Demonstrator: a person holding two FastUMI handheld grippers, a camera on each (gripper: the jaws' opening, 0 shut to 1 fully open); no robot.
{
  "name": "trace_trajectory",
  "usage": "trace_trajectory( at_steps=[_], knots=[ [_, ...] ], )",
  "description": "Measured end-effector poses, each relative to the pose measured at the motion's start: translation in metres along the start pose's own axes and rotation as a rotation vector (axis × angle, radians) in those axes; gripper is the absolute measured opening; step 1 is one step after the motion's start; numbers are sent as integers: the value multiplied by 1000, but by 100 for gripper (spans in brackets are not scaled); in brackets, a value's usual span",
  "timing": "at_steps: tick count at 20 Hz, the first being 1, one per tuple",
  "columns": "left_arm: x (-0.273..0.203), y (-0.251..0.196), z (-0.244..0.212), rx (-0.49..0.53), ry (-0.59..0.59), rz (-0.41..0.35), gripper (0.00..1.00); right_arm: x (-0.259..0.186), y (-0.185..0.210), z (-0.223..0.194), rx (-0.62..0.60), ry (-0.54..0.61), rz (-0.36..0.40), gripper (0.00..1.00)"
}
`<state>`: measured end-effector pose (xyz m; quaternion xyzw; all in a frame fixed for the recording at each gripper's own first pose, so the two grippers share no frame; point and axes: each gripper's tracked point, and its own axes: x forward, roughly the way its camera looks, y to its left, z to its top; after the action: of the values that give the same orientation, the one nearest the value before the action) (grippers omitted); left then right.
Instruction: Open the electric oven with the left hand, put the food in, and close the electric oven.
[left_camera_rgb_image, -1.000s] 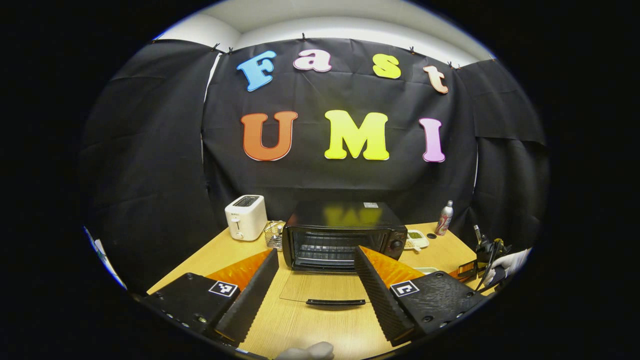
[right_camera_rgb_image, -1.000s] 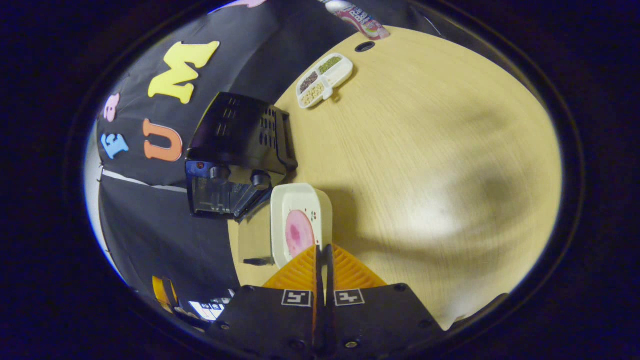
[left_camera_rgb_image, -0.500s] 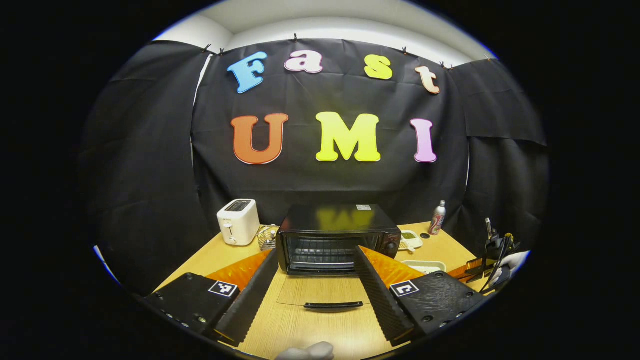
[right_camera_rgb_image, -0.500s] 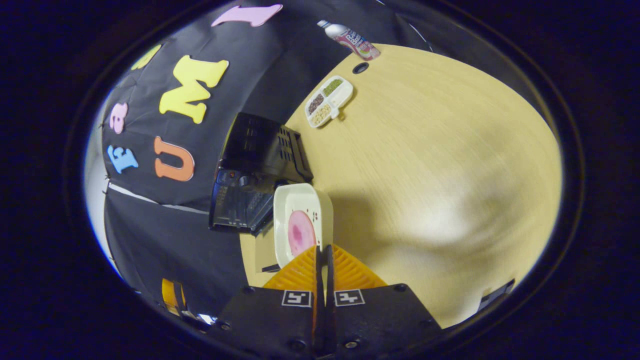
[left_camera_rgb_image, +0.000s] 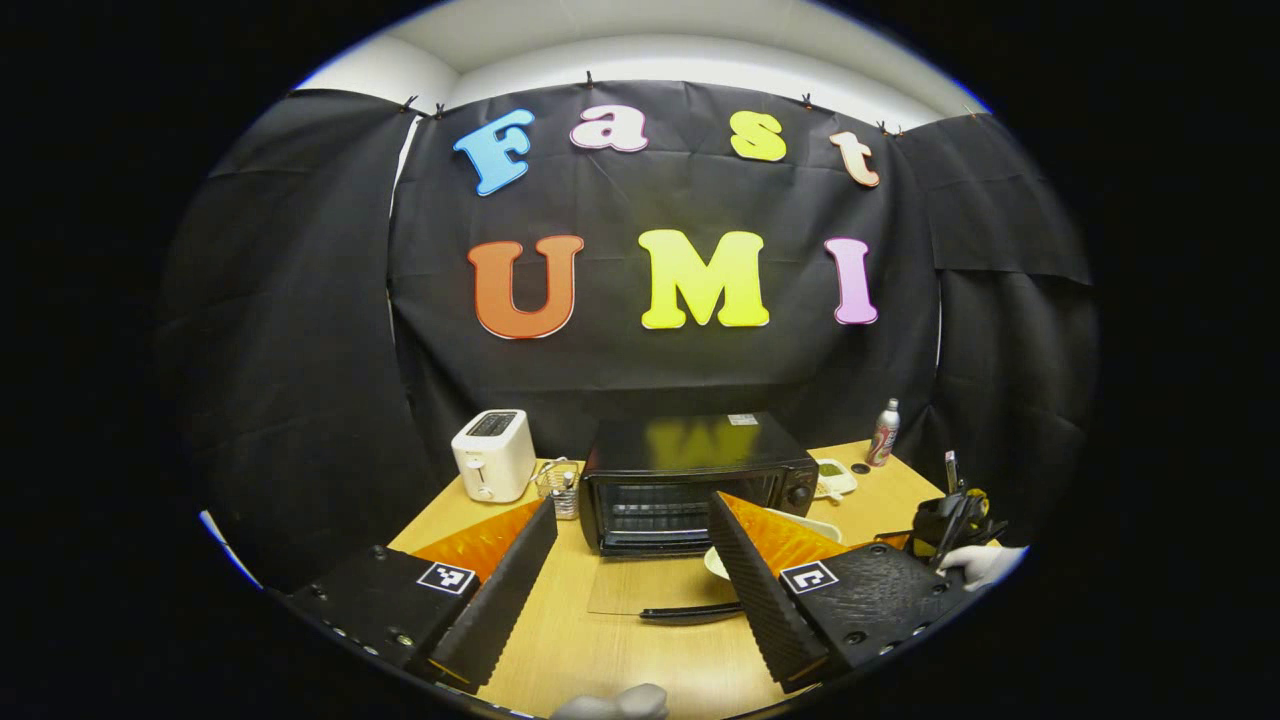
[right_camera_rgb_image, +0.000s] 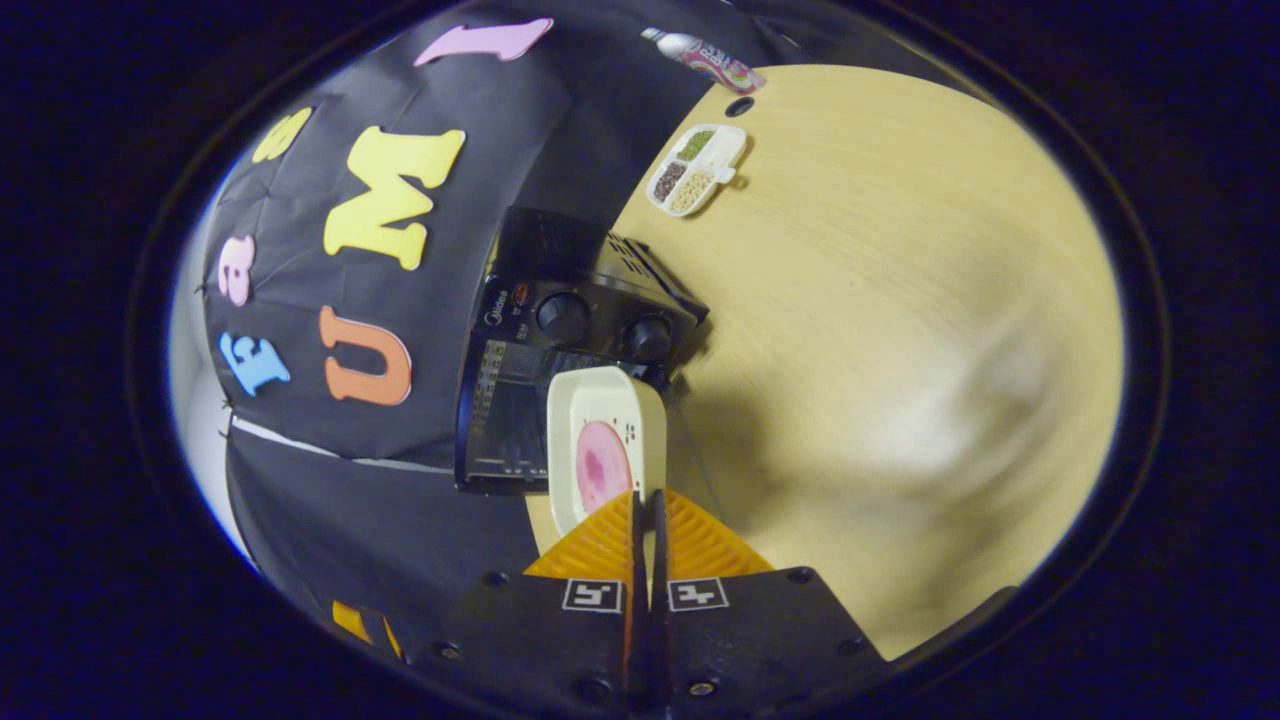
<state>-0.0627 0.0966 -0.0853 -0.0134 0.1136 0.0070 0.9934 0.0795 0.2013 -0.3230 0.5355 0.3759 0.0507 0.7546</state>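
Food tray held at the mouth of the open electric oven (left_camera_rgb_image: 700, 483).

Right gripper (right_camera_rgb_image: 646, 505) pinching the rim of the white tray (right_camera_rgb_image: 605, 450) with pink food (right_camera_rgb_image: 598, 467), just before the dropped door (left_camera_rgb_image: 650, 588); left gripper (left_camera_rgb_image: 630, 545) spread wide above the table (left_camera_rgb_image: 600, 655).

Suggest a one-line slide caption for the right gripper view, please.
Right gripper shut on the rim of a white dish holding pink food, facing the open electric oven.
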Motion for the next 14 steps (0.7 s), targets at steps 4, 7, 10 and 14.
trace_trajectory(
  at_steps=[4,7,10,14],
  knots=[
    [-3,18,4,10,9,40,95,46,25,-8,94,-65,28,4],
    [-3,27,6,17,14,58,95,80,41,-11,130,-70,32,4],
    [2,35,6,18,26,76,96,111,60,1,128,-99,46,4],
    [6,48,3,13,45,114,96,143,80,23,96,-139,69,4]
  ],
)
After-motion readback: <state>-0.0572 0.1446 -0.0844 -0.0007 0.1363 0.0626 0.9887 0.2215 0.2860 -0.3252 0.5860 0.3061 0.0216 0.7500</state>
